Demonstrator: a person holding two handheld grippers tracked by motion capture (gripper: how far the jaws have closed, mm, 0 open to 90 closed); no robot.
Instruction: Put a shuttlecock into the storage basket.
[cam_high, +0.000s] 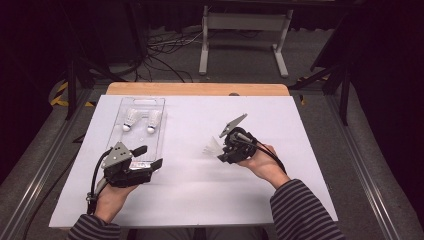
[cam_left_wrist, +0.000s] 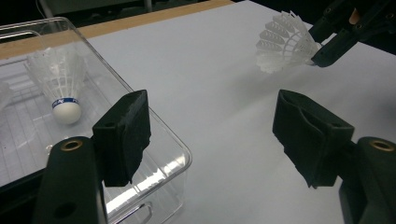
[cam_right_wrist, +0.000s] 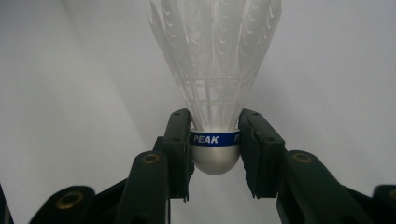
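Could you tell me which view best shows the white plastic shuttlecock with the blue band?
The right gripper view: the white plastic shuttlecock is close up, its cork clamped between the right gripper jaws. The left gripper view shows its skirt farther off; the high view shows it small.

Three white shuttlecocks: two (cam_high: 131, 119) (cam_high: 153, 120) lie in the tray and one (cam_high: 212, 147) is off it. There is one clear plastic tray (cam_high: 161, 131), one white board (cam_high: 200, 190), and two black grippers (cam_high: 151, 156) (cam_high: 221, 145).

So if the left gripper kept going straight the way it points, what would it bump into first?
Probably the shuttlecock held in the right gripper. The left gripper points across bare white table toward it with open jaws, though depth is hard to judge. The clear tray sits by one jaw.
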